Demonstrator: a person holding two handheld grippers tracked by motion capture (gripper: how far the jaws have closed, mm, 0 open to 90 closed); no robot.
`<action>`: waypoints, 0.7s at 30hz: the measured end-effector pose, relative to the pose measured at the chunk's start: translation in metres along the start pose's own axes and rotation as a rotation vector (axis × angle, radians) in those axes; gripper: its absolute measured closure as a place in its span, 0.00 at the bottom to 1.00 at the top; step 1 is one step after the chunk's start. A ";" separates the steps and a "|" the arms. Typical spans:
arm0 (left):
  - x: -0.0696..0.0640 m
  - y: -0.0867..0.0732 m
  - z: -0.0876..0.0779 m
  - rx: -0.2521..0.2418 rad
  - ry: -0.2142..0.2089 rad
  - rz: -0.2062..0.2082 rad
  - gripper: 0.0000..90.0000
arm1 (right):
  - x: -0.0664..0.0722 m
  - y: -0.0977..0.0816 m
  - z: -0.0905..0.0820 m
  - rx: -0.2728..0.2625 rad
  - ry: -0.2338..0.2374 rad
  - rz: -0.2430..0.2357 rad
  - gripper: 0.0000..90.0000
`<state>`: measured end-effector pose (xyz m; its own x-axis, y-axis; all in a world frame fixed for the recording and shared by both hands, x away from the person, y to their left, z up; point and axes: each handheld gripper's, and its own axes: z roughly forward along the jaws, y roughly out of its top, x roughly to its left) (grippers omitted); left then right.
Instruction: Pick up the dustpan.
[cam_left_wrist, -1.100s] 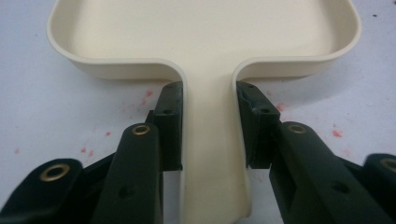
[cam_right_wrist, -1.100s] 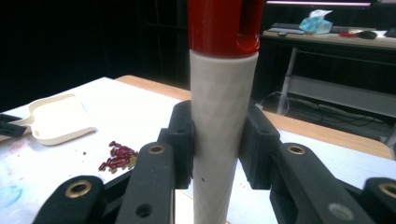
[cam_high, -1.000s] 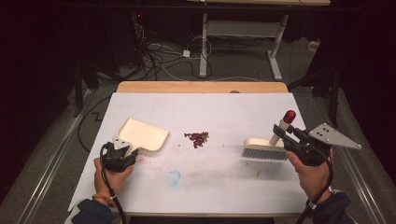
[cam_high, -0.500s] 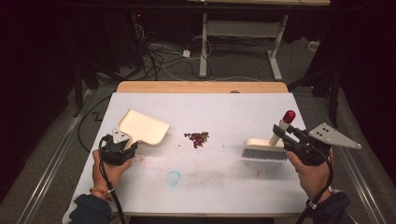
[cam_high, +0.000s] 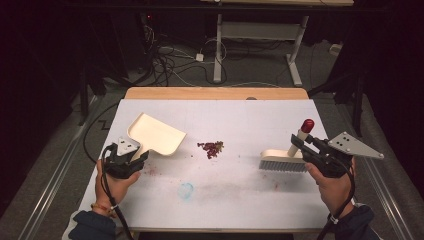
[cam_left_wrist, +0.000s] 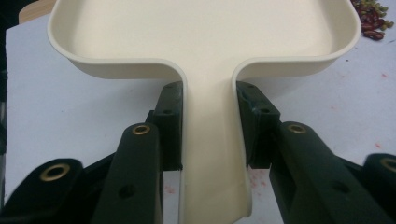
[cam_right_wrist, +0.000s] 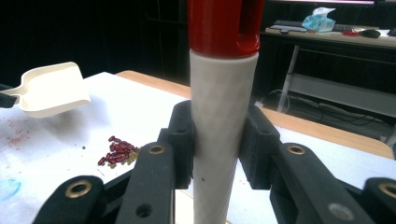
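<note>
Dustpan (cam_left_wrist: 205, 32) and brush (cam_high: 283, 160) both in my jaws, bean pile (cam_high: 211, 148) waiting mid-counter.

My left gripper (cam_high: 131, 156) is clamped on the dustpan handle at the left; my right gripper (cam_high: 306, 147) pinches the brush's white, red-capped handle at the right, bristles on the white counter (cam_high: 240, 200). Beans lie between them, apart from both. I'd judge a hard sweep could scatter beans past the pan if its lip is lifted. I can read no writing.

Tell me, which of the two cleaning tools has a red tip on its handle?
The brush, held by the right gripper, has the red cap on its pale handle. The dustpan in the left gripper is cream all over.
</note>
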<state>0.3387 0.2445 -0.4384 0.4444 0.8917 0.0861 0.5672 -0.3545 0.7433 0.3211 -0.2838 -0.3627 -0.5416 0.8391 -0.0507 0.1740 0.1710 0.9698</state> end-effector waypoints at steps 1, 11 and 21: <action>-0.001 0.000 -0.001 0.002 -0.001 0.009 0.71 | 0.000 0.000 0.000 0.000 0.000 0.000 0.77; -0.013 -0.001 -0.011 -0.001 -0.020 0.059 0.71 | 0.003 0.000 0.001 0.006 0.015 -0.016 0.78; -0.021 -0.009 -0.019 0.001 -0.066 0.106 0.71 | 0.005 0.003 -0.001 -0.002 0.026 -0.018 0.78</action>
<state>0.3106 0.2345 -0.4343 0.5467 0.8286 0.1203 0.5151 -0.4461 0.7319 0.3176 -0.2795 -0.3595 -0.5658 0.8222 -0.0625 0.1618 0.1850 0.9693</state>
